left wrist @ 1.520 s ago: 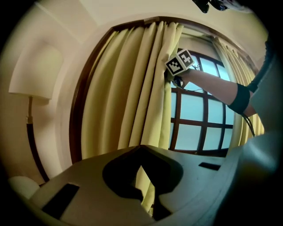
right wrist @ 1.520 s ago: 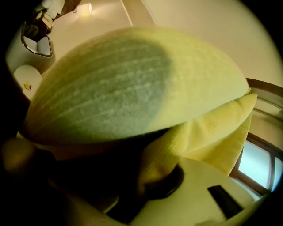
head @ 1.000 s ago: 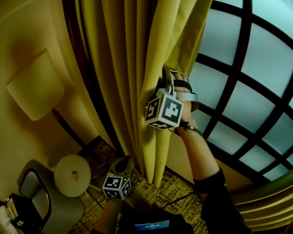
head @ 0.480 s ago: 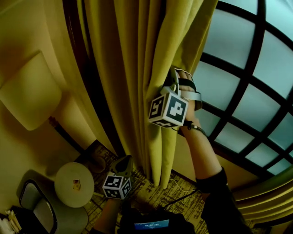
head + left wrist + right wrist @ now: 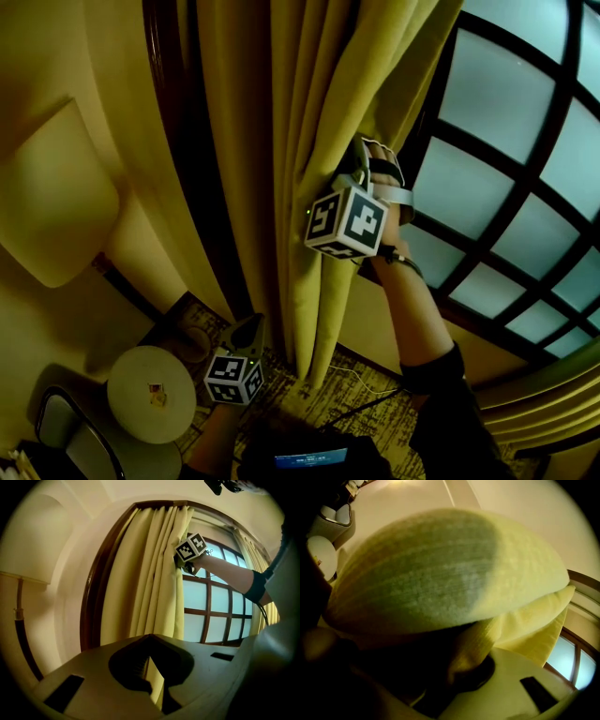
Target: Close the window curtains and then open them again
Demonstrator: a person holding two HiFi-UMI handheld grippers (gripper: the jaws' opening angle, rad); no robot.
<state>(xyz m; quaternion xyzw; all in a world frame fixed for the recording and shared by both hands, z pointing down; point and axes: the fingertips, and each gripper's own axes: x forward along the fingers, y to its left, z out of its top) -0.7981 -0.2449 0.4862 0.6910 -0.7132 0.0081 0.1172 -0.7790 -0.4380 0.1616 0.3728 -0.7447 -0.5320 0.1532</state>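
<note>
Gridded window point(image 5: 511, 178) behind; right tongs point(image 5: 354, 161) clamped on yellow curtain point(image 5: 272, 141) edge; left tongs point(image 5: 250, 330) together, empty, low beside curtain.

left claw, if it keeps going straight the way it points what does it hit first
Most likely the yellow curtain: the left gripper view has the shut left claw aimed at its gathered folds, just right of the dark window frame. Nothing shows in between, though depth is hard to judge.

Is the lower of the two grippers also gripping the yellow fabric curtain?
No, the left gripper hangs low, jaws together on nothing, while only the right gripper clamps the yellow fabric curtain.
</note>
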